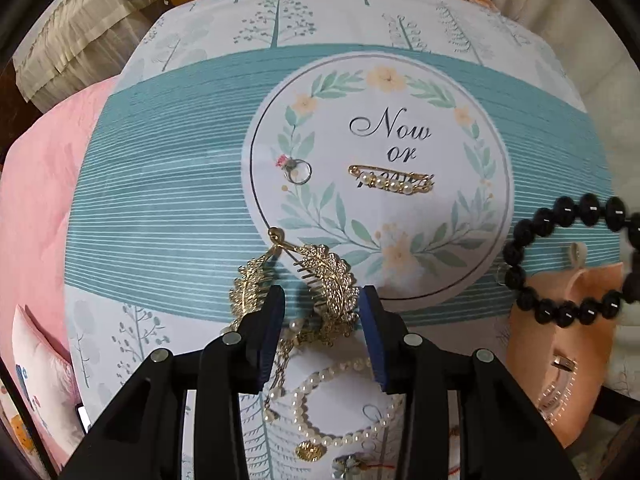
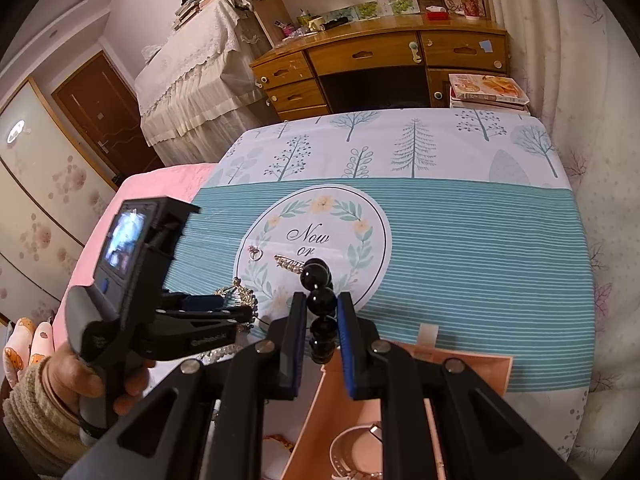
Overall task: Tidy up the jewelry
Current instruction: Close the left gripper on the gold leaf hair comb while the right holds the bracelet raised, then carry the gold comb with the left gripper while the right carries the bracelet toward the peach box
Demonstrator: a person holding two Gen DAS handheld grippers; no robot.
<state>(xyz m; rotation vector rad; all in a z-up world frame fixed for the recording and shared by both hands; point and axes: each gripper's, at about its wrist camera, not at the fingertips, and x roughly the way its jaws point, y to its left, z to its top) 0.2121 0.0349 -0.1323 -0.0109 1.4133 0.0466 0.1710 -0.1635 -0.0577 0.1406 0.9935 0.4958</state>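
My left gripper (image 1: pixel 322 300) is spread, its 2 fingers straddling the gold leaf comb (image 1: pixel 334 292) without pinching it; I should centre on the leaf before squeezing, so the pearl necklace (image 1: pixel 340 412) beneath doesn't snag. My right gripper (image 2: pixel 318 312) pinches the black bead bracelet (image 2: pixel 320 300), hanging above the peach box (image 2: pixel 472 364). I should lower it well inside before letting go, clear of the watch (image 2: pixel 356 448).

Noted at far wall: wooden desk (image 2: pixel 380 52) with drawers, clutter on top. To its left, furniture under cream lace cover (image 2: pixel 192 72). Brown door (image 2: pixel 100 116) at left. Stacked books (image 2: pixel 486 90) beside desk. Pink bedding (image 1: pixel 44 200) beneath tree-patterned sheet (image 2: pixel 460 216).
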